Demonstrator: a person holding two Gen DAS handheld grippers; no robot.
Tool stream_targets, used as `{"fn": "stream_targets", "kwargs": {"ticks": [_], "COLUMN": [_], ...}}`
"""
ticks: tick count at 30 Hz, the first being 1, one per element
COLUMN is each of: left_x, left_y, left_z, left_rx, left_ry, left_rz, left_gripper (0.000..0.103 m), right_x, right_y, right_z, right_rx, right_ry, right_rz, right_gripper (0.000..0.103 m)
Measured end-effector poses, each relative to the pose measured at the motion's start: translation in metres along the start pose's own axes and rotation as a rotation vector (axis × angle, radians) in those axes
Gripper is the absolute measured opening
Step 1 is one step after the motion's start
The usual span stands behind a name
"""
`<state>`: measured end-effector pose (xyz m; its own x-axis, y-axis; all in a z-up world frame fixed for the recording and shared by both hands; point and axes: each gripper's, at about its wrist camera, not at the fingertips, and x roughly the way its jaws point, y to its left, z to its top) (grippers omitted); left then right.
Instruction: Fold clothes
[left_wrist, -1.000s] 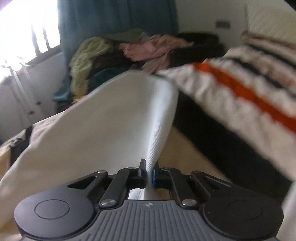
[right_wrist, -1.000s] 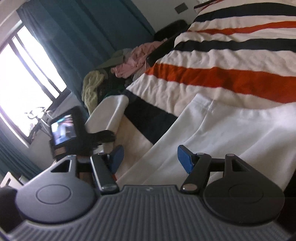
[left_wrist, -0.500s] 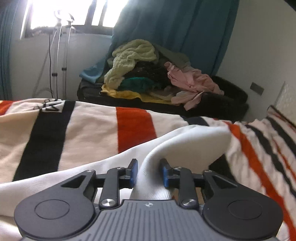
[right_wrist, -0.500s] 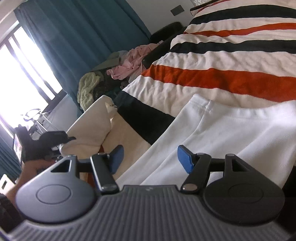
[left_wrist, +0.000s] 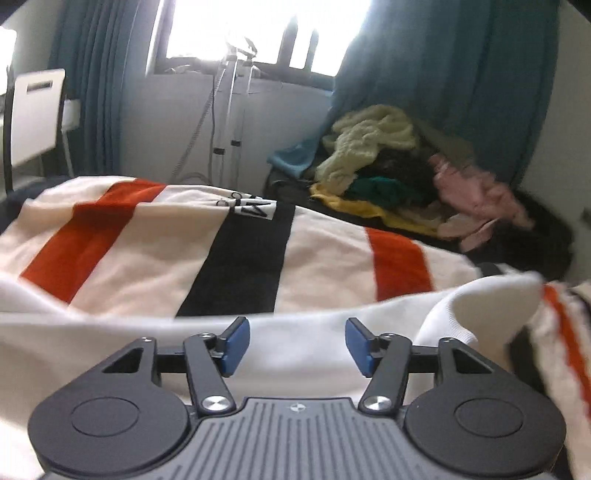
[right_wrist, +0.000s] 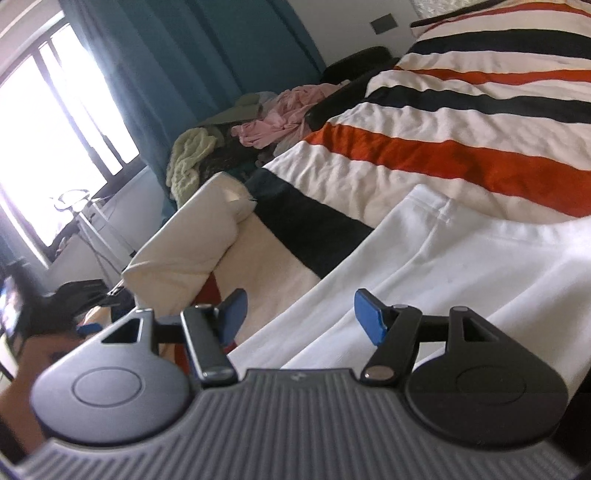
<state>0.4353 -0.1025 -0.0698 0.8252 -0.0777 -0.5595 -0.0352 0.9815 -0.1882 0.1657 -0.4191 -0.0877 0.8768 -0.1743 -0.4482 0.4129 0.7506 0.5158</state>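
Note:
A white garment (left_wrist: 295, 334) lies across the striped bedspread (left_wrist: 155, 254) right under my left gripper (left_wrist: 297, 343), which is open with nothing between its blue pads. One end of the cloth stands up in a fold (left_wrist: 491, 299) to the right of it. In the right wrist view the same white garment (right_wrist: 461, 266) spreads flat below my right gripper (right_wrist: 297, 315), open and empty just above the cloth's edge. A turned-over cream-white part of the garment (right_wrist: 192, 243) rises at the left, beside the other gripper (right_wrist: 88, 326), held by a hand.
A heap of loose clothes (left_wrist: 399, 177), yellow, green and pink, sits on a dark seat by the teal curtain (left_wrist: 443, 74). A bright window (left_wrist: 236, 33), a stand with cables (left_wrist: 229, 122) and a white chair (left_wrist: 33, 118) lie beyond the bed.
My left gripper, shut on the white cloth a second ago, has opened and let it go; the cloth has dropped onto the bed. The right gripper has barely moved.

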Motion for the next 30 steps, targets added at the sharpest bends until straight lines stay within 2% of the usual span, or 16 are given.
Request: {"fn": "stream_targets", "kwargs": {"ticks": [3, 8, 10, 13, 15, 16, 18, 21, 24, 27, 30], "left_x": [-0.054, -0.161, -0.203, -0.256, -0.278, -0.287, -0.292, -0.28, -0.267, -0.241, -0.221], "left_y": [0.021, 0.045, 0.058, 0.076, 0.083, 0.086, 0.086, 0.091, 0.095, 0.093, 0.104], "left_z": [-0.02, -0.061, -0.079, -0.104, -0.117, -0.123, -0.131, -0.141, -0.151, -0.151, -0.151], "left_rx": [0.005, 0.058, 0.03, -0.021, -0.019, -0.016, -0.004, -0.027, -0.044, -0.01, -0.097], "left_ry": [0.021, 0.039, 0.028, 0.004, -0.02, -0.032, -0.055, -0.06, -0.07, -0.104, -0.073], "left_rz": [-0.044, -0.051, -0.071, -0.107, -0.097, -0.092, -0.092, -0.111, -0.122, -0.052, -0.085], "left_gripper": [0.074, 0.075, 0.08, 0.08, 0.08, 0.08, 0.08, 0.08, 0.08, 0.08, 0.08], "right_x": [-0.001, -0.004, -0.006, -0.01, -0.012, -0.012, -0.006, 0.007, 0.033, 0.068, 0.108], "right_y": [0.009, 0.025, 0.027, 0.03, 0.032, 0.029, 0.022, 0.014, 0.015, 0.02, 0.04], "right_z": [-0.004, -0.013, -0.014, -0.016, -0.017, -0.015, -0.016, -0.021, -0.026, -0.027, -0.023], "right_rx": [-0.034, -0.094, -0.073, -0.041, -0.02, 0.036, 0.167, 0.34, 0.521, 0.713, 0.762], "right_ry": [-0.002, 0.004, 0.02, 0.043, 0.059, 0.075, 0.132, 0.216, 0.281, 0.319, 0.261], "right_rz": [0.038, 0.103, 0.151, 0.225, 0.273, 0.322, 0.432, 0.57, 0.649, 0.664, 0.642], "right_gripper": [0.067, 0.067, 0.067, 0.067, 0.067, 0.067, 0.067, 0.067, 0.067, 0.067, 0.067]}}
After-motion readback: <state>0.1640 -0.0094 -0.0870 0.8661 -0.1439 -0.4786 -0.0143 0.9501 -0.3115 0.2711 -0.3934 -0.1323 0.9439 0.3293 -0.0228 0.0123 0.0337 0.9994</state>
